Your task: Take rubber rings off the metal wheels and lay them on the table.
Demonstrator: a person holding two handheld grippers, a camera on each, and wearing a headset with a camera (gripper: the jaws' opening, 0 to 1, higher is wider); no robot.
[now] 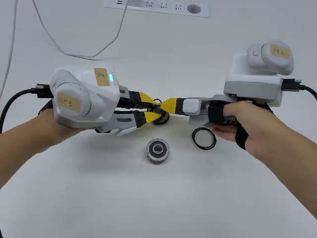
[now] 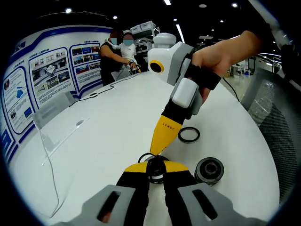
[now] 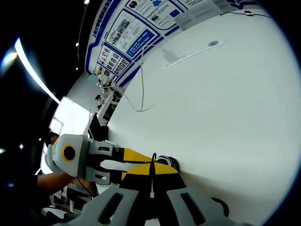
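My left gripper (image 1: 154, 110) is shut on a small metal wheel (image 1: 161, 118), which it holds just above the white table; in the left gripper view its yellow jaws (image 2: 155, 168) clamp the wheel (image 2: 155, 173) from both sides. My right gripper (image 1: 166, 105) comes in from the right and is shut on the thin black rubber ring (image 2: 145, 157) at that wheel's rim. In the right gripper view the ring (image 3: 153, 160) runs between its closed yellow tips (image 3: 151, 170). A second metal wheel (image 1: 157, 150) lies flat on the table. A loose rubber ring (image 1: 203, 138) lies beside it.
A grey cable (image 1: 74, 49) runs across the back of the table to a white socket strip (image 1: 158, 6). In the left gripper view people (image 2: 120, 52) stand at the far end of the table, near wall posters (image 2: 51, 70).
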